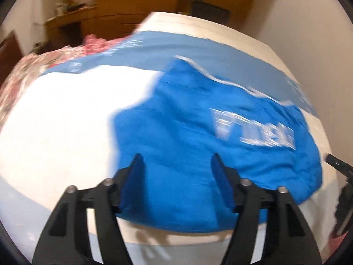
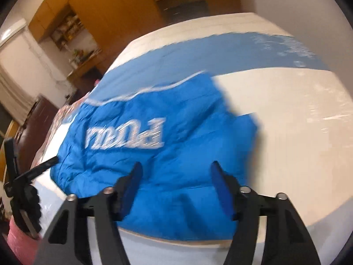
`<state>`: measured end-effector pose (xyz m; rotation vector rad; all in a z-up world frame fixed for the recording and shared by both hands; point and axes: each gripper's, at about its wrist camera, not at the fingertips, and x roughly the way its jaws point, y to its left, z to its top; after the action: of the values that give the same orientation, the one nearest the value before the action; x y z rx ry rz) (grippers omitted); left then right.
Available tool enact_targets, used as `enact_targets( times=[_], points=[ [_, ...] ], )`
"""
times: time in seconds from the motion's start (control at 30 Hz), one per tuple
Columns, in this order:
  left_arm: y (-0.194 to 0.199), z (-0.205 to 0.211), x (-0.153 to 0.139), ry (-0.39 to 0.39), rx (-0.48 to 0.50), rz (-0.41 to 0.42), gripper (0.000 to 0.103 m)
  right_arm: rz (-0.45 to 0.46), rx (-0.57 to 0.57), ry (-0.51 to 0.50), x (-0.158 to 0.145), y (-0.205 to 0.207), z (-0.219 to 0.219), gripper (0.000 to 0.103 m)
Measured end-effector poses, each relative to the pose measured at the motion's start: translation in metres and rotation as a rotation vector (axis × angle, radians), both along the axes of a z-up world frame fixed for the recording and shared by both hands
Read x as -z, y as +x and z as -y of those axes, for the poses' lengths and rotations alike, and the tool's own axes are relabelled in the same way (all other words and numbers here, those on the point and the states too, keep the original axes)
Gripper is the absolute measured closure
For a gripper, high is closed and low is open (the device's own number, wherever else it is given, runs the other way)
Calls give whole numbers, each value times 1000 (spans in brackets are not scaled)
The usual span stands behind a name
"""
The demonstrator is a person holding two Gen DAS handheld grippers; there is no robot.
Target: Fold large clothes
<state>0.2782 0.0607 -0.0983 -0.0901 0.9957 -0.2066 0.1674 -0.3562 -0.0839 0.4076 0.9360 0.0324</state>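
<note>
A bright blue garment (image 1: 198,145) with white lettering (image 1: 253,130) lies crumpled on a white and pale blue table cover (image 1: 61,119). My left gripper (image 1: 176,159) is open and empty just above the garment's near edge. In the right wrist view the same garment (image 2: 154,150) lies with its lettering (image 2: 125,138) upside down, and my right gripper (image 2: 175,167) is open and empty above its near edge. The other gripper shows at the left edge of that view (image 2: 33,172) and at the right edge of the left wrist view (image 1: 337,165). Both views are motion-blurred.
A red and white floral cloth (image 1: 39,66) lies bunched at the table's far left. Wooden cabinets and shelves (image 2: 92,11) stand behind the table. A dark brown cabinet (image 2: 37,125) stands at the left. The table's near edge (image 2: 187,241) runs just below the garment.
</note>
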Motion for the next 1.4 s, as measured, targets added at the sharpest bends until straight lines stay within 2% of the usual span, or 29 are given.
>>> enact_targets(
  times=[0.1,0.23,0.43,0.67,0.7,0.73,0.77,0.8,0.83,0.93,1.0,1.1,1.23,1.3,1.4],
  points=[
    [16,-35,10,-52,-40,-68,34,-59,38,32,6,17,41,31],
    [31,-56,28,-142,-56,-113,28,-132,24,193,38,48,70,26],
    [47,-56,48,-217,-36,-149,22,-205,0,339,80,76,80,25],
    [77,-48,77,-265,-41,-237,10,-205,-20,487,101,97,90,22],
    [78,-45,77,-261,-37,-230,13,-197,-22,514,103,100,92,24],
    [78,-40,75,-276,-11,-227,35,-196,-22,524,104,102,92,34],
    [78,-36,73,-304,0,-232,47,-203,-20,528,105,104,93,41],
    [77,-34,70,-335,0,-236,66,-208,-21,540,106,104,94,55],
    [74,-31,65,-342,-6,-232,78,-205,-22,565,106,104,95,66],
    [63,-21,48,-278,-19,-193,87,-169,-24,586,90,96,96,80],
    [52,-17,33,-277,-21,-163,89,-145,-34,576,74,93,92,83],
    [28,-18,2,-314,2,-127,91,-116,-51,562,43,83,90,85],
    [-14,-19,-33,-305,48,-83,91,-86,-94,509,-1,58,83,86],
    [-43,-26,-50,-329,63,-79,91,-76,-105,502,-16,48,84,86],
    [-85,-33,-68,-317,88,-69,91,-76,-116,492,-32,24,82,86]
  ],
)
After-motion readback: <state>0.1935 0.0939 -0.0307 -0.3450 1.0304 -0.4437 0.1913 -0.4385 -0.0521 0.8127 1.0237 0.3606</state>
